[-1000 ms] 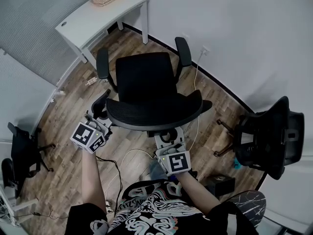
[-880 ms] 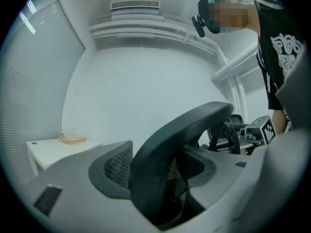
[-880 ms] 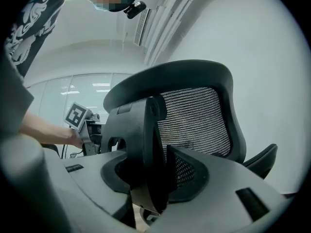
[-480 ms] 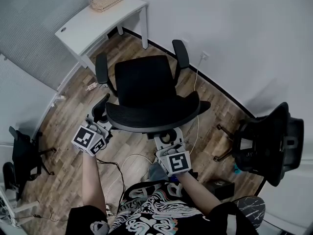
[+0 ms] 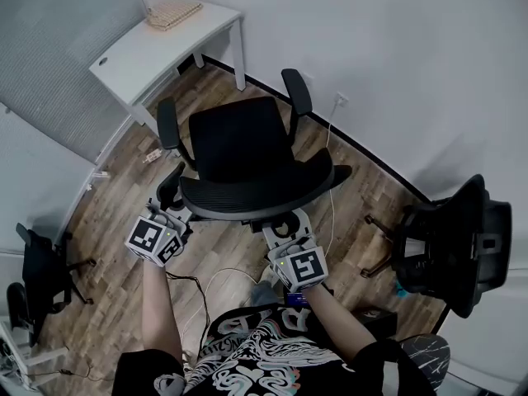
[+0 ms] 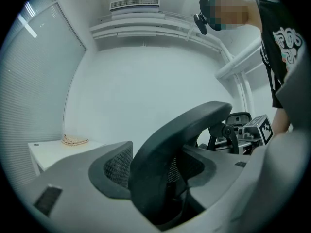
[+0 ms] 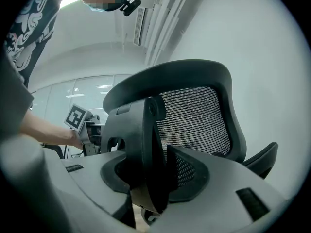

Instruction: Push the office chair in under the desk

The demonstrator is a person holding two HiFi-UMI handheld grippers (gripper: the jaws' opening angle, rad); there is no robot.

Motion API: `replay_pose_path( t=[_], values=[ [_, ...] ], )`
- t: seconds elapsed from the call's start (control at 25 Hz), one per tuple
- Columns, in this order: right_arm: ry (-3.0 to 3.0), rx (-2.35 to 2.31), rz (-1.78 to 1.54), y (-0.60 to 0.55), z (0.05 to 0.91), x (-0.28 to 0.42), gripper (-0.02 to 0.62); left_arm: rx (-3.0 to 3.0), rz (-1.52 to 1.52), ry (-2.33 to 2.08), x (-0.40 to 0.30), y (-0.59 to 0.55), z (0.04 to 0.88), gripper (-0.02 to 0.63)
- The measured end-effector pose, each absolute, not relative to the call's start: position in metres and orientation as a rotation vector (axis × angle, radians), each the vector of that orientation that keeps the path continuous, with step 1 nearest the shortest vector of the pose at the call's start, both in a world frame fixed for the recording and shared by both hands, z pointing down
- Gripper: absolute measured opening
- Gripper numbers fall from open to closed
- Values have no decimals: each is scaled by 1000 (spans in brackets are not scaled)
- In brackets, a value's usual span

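STEP: push in hand, not yet under | office chair (image 5: 247,151) mid-floor, seat facing desk (image 5: 165,44) at 11 o'clock, well apart | left gripper (image 5: 169,210): fingers clamped on backrest's left edge | right gripper (image 5: 285,228): fingers clamped on backrest's rear spine | NEXT: likely an even two-handed shove toward 11 o'clock

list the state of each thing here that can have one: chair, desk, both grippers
office chair, upright, short of the desk, not yet pushed in
desk, standing, chair not under it
left gripper, shut on the office chair's backrest rim
right gripper, shut on the office chair's rear back support
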State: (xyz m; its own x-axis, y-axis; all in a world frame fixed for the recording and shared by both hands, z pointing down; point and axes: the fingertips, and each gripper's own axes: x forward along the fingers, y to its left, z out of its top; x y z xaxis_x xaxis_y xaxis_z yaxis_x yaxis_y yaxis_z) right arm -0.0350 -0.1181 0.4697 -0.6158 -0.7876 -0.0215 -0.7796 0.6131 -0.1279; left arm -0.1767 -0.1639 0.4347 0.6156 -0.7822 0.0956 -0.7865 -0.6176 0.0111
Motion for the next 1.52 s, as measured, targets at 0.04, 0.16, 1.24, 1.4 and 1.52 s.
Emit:
replay_pose_path(
  t=[0.04,0.16,1.24,1.4,1.52],
  values=[
    [2757,-1333,-161,-121,469,-34,147,2773,122,-1355,-176,-167,435,273],
    [2768,-1316,-164,-130,470,-31,147,2765,125,-1370,-174,-173,435,272],
    [2841,-1176,-164,-179,471,-9,153,2708,125,-1501,-154,-211,438,273],
    [2839,-1165,-160,-180,469,-11,156,2704,128,-1511,-156,-213,438,273],
    [2834,-1159,-162,-183,469,-8,158,2698,126,-1519,-155,-214,437,273]
  ],
)
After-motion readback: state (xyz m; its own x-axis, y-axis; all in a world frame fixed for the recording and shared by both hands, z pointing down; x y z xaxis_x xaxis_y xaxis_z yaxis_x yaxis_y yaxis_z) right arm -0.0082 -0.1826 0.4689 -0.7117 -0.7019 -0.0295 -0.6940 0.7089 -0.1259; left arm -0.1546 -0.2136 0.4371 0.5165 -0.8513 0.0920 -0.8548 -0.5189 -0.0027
